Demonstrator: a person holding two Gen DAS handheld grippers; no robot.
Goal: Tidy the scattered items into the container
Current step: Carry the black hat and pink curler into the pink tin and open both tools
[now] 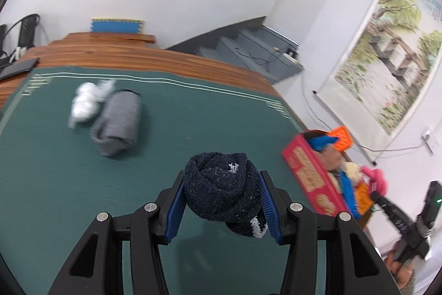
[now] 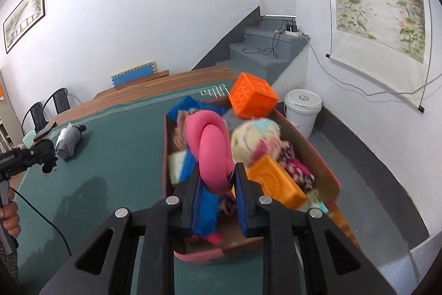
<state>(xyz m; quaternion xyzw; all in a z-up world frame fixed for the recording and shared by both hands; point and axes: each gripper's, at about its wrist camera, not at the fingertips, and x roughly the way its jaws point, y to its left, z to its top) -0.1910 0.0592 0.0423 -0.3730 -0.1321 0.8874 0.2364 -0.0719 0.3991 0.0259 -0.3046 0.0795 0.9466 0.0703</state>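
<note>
right gripper (image 2: 218, 184): pinched pink roll (image 2: 210, 148), hung directly over box (image 2: 317, 154)
left gripper (image 1: 222, 201): clamped on navy sock ball (image 1: 223, 187), above mat (image 1: 171, 123)
box from left: off to right, well apart
nearer hand: right
</note>
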